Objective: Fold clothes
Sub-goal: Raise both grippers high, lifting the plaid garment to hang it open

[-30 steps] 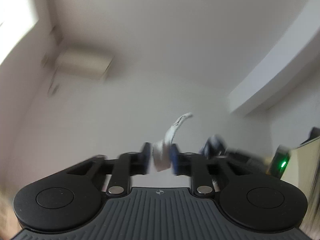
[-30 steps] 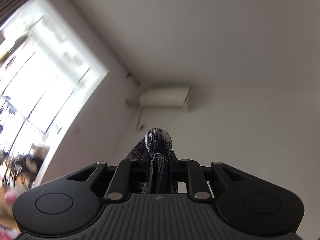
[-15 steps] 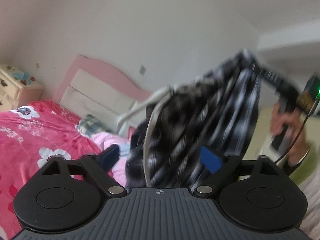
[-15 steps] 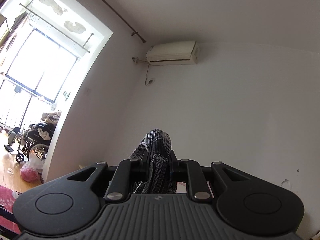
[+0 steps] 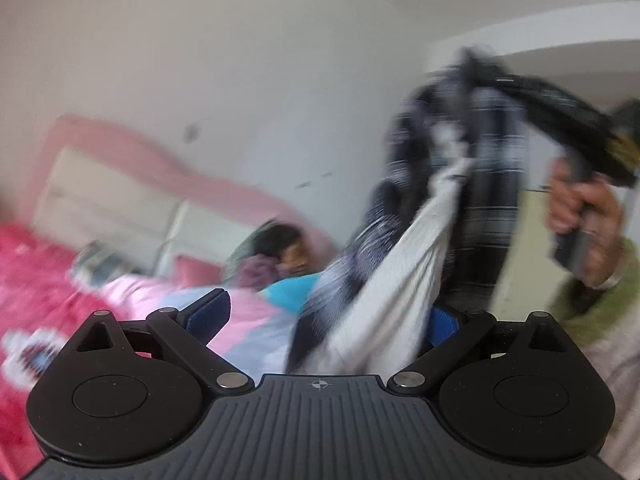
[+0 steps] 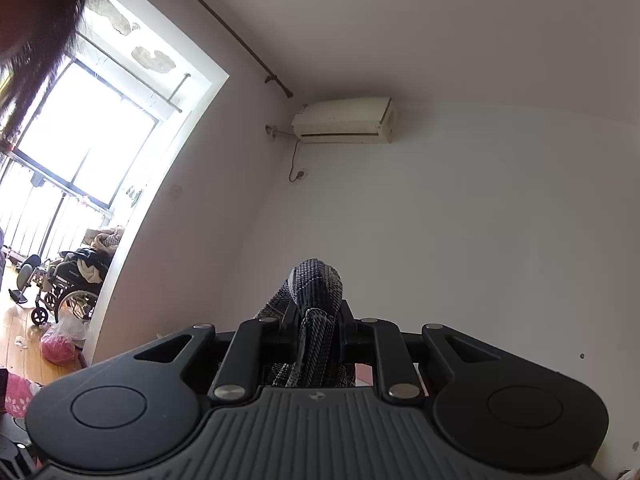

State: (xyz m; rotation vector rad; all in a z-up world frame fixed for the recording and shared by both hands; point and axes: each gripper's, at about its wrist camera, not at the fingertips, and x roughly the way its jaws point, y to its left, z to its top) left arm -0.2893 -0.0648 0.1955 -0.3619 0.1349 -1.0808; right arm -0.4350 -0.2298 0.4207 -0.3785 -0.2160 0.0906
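A dark plaid garment (image 5: pixel 484 152) with a white lining (image 5: pixel 396 280) hangs in the air in the left wrist view. My left gripper (image 5: pixel 320 312) is open with its blue pads (image 5: pixel 208 316) wide apart, and the cloth drapes loosely between them. My right gripper (image 6: pixel 316 320) is shut on a bunched fold of the plaid garment (image 6: pixel 318 288), held high and pointing up at the wall. In the left wrist view the right gripper (image 5: pixel 560 120) shows at upper right, with the garment hanging from it.
A bed with a pink flowered cover (image 5: pixel 36 288) and pink headboard (image 5: pixel 120 148) lies at left, with a person (image 5: pixel 288 252) lying on it. The right wrist view shows a window (image 6: pixel 80 140), an air conditioner (image 6: pixel 344 120) and a wheelchair (image 6: pixel 68 280).
My left gripper let go of the white cloth edge and opened wide, then swung down toward the bed. My right gripper kept its grip and tilted down slightly.
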